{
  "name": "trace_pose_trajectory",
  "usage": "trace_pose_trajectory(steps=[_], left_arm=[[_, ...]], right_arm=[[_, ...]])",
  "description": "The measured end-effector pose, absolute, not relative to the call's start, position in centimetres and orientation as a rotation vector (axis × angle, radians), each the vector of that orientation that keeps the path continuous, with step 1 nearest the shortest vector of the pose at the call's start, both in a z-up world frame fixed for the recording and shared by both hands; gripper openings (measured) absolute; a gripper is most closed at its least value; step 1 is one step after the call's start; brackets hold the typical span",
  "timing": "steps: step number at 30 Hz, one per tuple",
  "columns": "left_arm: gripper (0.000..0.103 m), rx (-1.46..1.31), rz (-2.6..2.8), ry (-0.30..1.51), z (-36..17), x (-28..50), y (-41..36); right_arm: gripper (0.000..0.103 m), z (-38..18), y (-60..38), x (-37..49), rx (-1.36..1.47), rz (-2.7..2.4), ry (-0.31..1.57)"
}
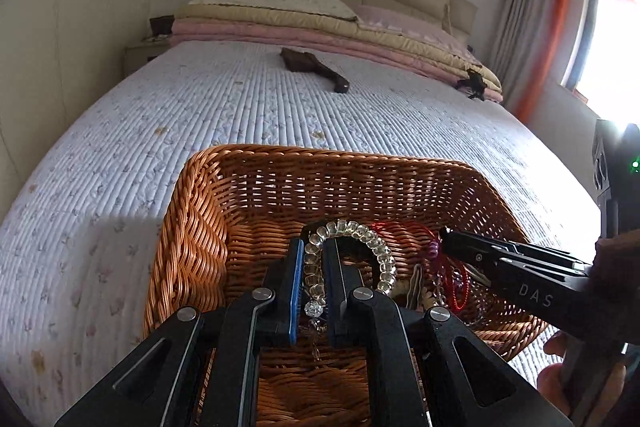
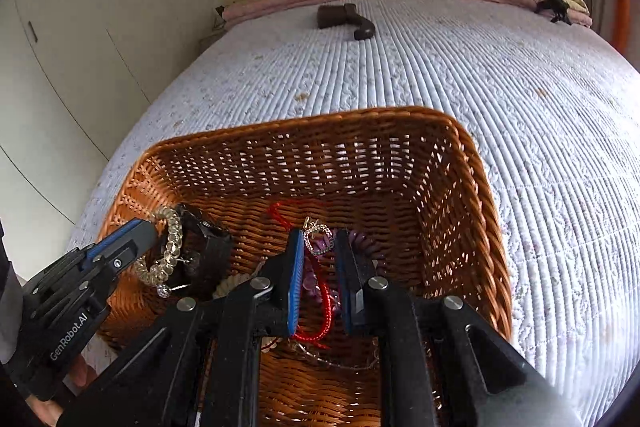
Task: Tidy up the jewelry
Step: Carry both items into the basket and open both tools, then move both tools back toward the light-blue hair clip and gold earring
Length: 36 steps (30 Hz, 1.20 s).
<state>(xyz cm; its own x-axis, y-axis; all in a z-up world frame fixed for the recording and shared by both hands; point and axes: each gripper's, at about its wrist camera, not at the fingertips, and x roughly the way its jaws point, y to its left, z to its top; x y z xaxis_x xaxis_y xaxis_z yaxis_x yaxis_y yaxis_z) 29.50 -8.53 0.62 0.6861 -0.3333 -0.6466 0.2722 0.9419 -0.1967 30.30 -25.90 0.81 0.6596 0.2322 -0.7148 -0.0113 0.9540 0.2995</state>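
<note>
A brown wicker basket (image 1: 208,195) sits on the bed and holds a heap of jewelry. My left gripper (image 1: 313,259) is shut on a clear beaded bracelet (image 1: 360,233) that loops over its right finger inside the basket; it also shows in the right wrist view (image 2: 170,247). My right gripper (image 2: 318,247) reaches into the basket (image 2: 472,187), jaws slightly apart around a small gold ring-like piece (image 2: 318,239), above a red cord (image 2: 326,303) and purple beads (image 2: 310,277). Whether it grips the piece is unclear. In the left wrist view the right gripper (image 1: 444,241) meets the red strands (image 1: 456,287).
The bed has a pale quilted cover (image 1: 240,115). A dark brown object (image 1: 316,67) lies mid-bed toward the headboard. Folded quilts and pillows (image 1: 320,23) are stacked at the head. White wardrobes (image 2: 80,27) stand at left, a window with curtain (image 1: 532,7) at right.
</note>
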Motion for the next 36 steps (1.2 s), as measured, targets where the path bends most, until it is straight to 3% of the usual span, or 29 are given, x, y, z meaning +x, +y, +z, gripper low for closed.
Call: trace_pose_trajectory(steps=[6,8,10,11,25,36], left_arm=[[0.015,-0.079,-0.354,0.729,0.9,29.1,-8.7],[0.036,-0.098,-0.370,0.723,1.3,28.7,-8.3],[0.041,-0.105,-0.356,0.690,2.0,28.1,-7.9],[0.041,-0.105,-0.355,0.681,2.4,27.8,-7.8],[0.041,-0.114,-0.400,0.573,7.2,18.4,-5.5],[0.041,-0.117,-0.446,0.588,5.2,9.7,-4.3]], right_arm=[[0.018,1.2,-26.1,29.6,0.273,0.159,0.830],[0.019,1.7,-25.9,28.8,0.251,0.154,0.808],[0.027,2.2,-25.8,28.3,0.246,0.161,0.793],[0.034,2.5,-25.8,27.9,0.245,0.165,0.785],[0.035,7.0,-25.4,16.4,0.221,0.222,0.619],[0.035,2.6,-22.0,8.3,0.238,0.277,0.637]])
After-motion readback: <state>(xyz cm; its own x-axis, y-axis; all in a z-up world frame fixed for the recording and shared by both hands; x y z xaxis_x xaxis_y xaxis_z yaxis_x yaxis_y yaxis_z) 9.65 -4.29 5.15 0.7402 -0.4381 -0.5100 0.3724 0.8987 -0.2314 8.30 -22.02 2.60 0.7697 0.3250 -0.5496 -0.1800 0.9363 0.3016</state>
